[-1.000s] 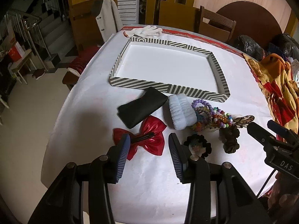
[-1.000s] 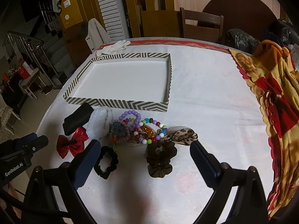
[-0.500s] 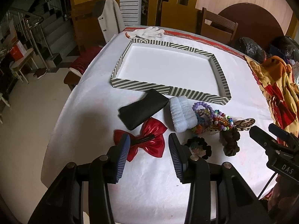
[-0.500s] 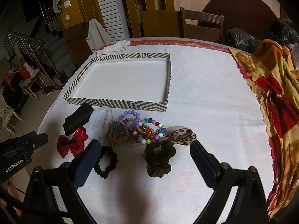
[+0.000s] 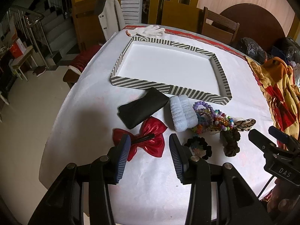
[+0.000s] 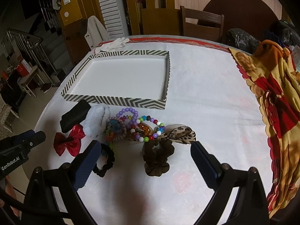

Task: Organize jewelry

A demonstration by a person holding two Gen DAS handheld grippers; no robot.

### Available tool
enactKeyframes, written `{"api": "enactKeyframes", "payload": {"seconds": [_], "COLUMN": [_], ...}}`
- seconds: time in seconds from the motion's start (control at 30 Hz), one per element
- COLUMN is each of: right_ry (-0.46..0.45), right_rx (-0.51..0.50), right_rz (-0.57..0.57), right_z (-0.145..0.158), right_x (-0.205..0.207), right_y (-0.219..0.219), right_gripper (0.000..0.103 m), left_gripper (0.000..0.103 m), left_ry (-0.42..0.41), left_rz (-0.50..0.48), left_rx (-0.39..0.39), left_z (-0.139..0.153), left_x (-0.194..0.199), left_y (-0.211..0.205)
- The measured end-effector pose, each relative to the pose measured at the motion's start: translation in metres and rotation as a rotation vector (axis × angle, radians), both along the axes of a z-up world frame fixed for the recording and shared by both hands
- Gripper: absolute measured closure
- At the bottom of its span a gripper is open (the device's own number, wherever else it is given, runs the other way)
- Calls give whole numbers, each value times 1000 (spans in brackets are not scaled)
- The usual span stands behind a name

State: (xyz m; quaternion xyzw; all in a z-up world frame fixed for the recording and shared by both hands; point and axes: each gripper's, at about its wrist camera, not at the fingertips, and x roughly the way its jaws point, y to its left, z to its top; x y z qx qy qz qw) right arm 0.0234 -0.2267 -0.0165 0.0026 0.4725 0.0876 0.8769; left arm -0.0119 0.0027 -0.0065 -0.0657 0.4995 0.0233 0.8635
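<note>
Jewelry pile: a loose row of hair and wrist pieces lying on the white cloth-covered round table [image 5: 78, 123], just in front of the near wall of the shallow chevron-striped black-and-white tray [image 5: 169, 89], whose white floor is bare.
Red bow: the shiny red bow clip with a black bar [image 5: 144, 137] sits lower centre-left of the left wrist frame, directly ahead of the left gripper [image 5: 149, 140]; its wings run left to right across the frame, the bar slanting up to the right.
Left gripper: spread, holding nothing, its blue ribbed pads straddling the bow's near edge from above; whether they touch it I cannot tell.
Black pouch: a flat black fabric pouch [image 5: 143, 108] lies just beyond the bow, its long axis slanting toward the tray.
Pale wrap: a fluffy light-blue ribbed band [image 5: 182, 113] lies to the right of the pouch.
Beads: a tangle of purple and multicoloured bead bracelets [image 6: 142, 123], centre of the right wrist frame.
Black scrunchie: [image 6: 105, 159], lower left of that frame, beside one finger.
Brown scrunchie: a dark brown velvet scrunchie [image 6: 157, 159], dead ahead of the right gripper [image 6: 144, 148], its long axis running away from the camera.
Right gripper: wide apart, empty.
Leopard bow: a leopard-print ribbon bow [image 6: 180, 134], right of the beads.
Nearer hand: judged, left for the red bow, right for the brown scrunchie; the tray lies straight beyond both.
</note>
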Motion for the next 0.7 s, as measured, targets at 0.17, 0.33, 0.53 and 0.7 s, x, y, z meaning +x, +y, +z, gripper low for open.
{"api": "enactKeyframes", "payload": {"seconds": [0.17, 0.33, 0.53, 0.7], "right_ry": [31, 41, 65, 54], "right_rx": [-8, -20, -32, -17], "right_rz": [0, -1, 2, 14], "right_z": [0, -2, -5, -9], "right_x": [0, 0, 0, 1], "right_y": [0, 1, -1, -6], "right_gripper": [5, 5, 5, 5], "left_gripper": [48, 48, 48, 48], "left_ry": [11, 16, 25, 48], "left_rz": [3, 9, 14, 12], "left_rx": [-11, -24, -46, -107], "left_z": [-3, -4, -6, -11], "left_x": [0, -1, 0, 1], "left_y": [0, 3, 8, 18]}}
